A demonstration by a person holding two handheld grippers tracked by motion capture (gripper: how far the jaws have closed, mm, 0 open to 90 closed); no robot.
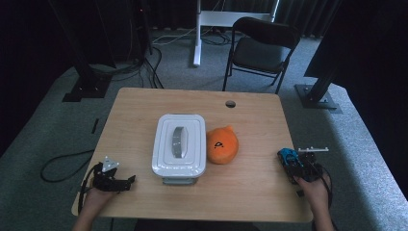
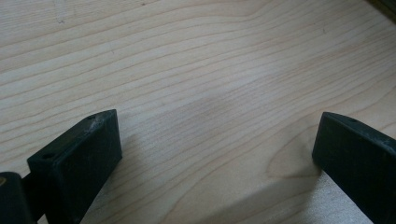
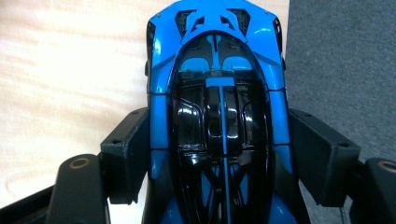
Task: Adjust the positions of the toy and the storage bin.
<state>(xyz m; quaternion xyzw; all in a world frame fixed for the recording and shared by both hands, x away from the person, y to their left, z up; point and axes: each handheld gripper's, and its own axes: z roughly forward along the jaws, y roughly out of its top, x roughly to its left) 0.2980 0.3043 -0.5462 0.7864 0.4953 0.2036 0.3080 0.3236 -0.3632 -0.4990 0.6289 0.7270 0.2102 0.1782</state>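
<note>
A blue and black toy car (image 3: 219, 107) sits between the jaws of my right gripper (image 3: 219, 154), which is shut on its sides. From above, the car (image 1: 287, 156) and the right gripper (image 1: 294, 168) are near the table's right edge. A white lidded box (image 1: 179, 143) with a grey handle stands mid-table, and an orange plush (image 1: 222, 145) lies against its right side. My left gripper (image 1: 126, 183) rests open near the front left corner. Its jaws (image 2: 215, 154) stand wide apart over bare wood.
The wooden table (image 1: 144, 103) has a round cable hole (image 1: 230, 103) at the back. A black chair (image 1: 260, 48) stands behind it on grey carpet. Dark stands and cables (image 1: 62, 166) flank the left side; the car's nose hangs over the table's right edge.
</note>
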